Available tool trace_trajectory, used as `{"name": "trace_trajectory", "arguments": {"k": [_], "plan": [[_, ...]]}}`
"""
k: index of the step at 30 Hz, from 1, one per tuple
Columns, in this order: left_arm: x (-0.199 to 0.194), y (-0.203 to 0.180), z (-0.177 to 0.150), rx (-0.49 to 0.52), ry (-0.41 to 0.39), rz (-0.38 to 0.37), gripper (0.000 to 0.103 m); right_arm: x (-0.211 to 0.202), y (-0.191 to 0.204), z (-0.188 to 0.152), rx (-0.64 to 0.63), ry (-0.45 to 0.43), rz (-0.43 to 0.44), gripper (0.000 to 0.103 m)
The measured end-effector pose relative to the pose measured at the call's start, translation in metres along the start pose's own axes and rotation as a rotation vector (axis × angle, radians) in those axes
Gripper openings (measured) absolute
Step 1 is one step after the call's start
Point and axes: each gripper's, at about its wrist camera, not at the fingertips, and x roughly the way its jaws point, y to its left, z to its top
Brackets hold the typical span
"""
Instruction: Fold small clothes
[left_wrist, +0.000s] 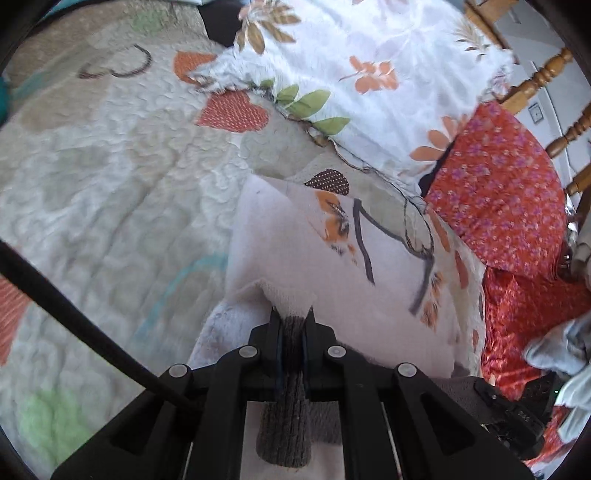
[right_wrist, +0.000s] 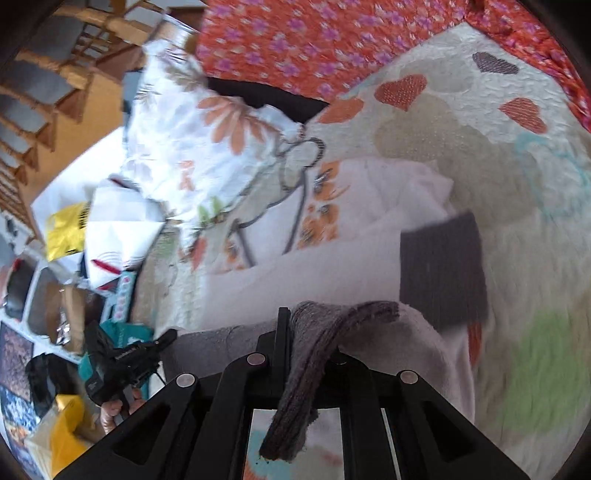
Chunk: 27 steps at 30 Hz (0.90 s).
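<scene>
Both grippers clamped on the same garment (left_wrist: 332, 273), one edge each. Left gripper (left_wrist: 293, 317), lower centre of the left view: jaws nearly closed, pinching white cloth with a dark grey ribbed cuff (left_wrist: 286, 398) trailing back between the fingers towards the camera. Right gripper (right_wrist: 306, 325), lower centre of the right view: jaws closed likewise on a grey ribbed band (right_wrist: 314, 354), tail hanging down over the gripper body. Two-point hold likely meant to keep the edge taut and lifted for carrying over into a fold. Garment itself: small, white, soft and fleecy-looking, orange print and dark outline drawing on the front, grey ribbed trim; second grey ribbed patch (right_wrist: 441, 273) at right of centre in the right view, probably another cuff. Rest of the body draped over the quilt (left_wrist: 110, 184), centre of both views, rumpled rather than flat. Floral blanket (left_wrist: 369, 74) upper right in the left view, red flowered fabric (left_wrist: 509, 192) at far right. Fold judged early: no clean crease visible.
</scene>
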Motion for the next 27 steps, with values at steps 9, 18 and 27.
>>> {"name": "trace_trajectory", "arguments": {"k": [9,18,27], "plan": [[-0.01,0.003,0.038,-0.081,-0.169,0.032,0.064,0.028,-0.018,0.057,-0.061,-0.17,-0.178,0.069],[-0.031,0.01,0.027,-0.041,-0.165,0.106,0.064,0.026,0.011,0.036,-0.182,-0.131,-0.209,0.068],[-0.071,0.046,0.023,-0.094,-0.208,0.176,0.066,0.115,0.122,-0.043,-0.522,0.136,-0.132,0.027]]}}
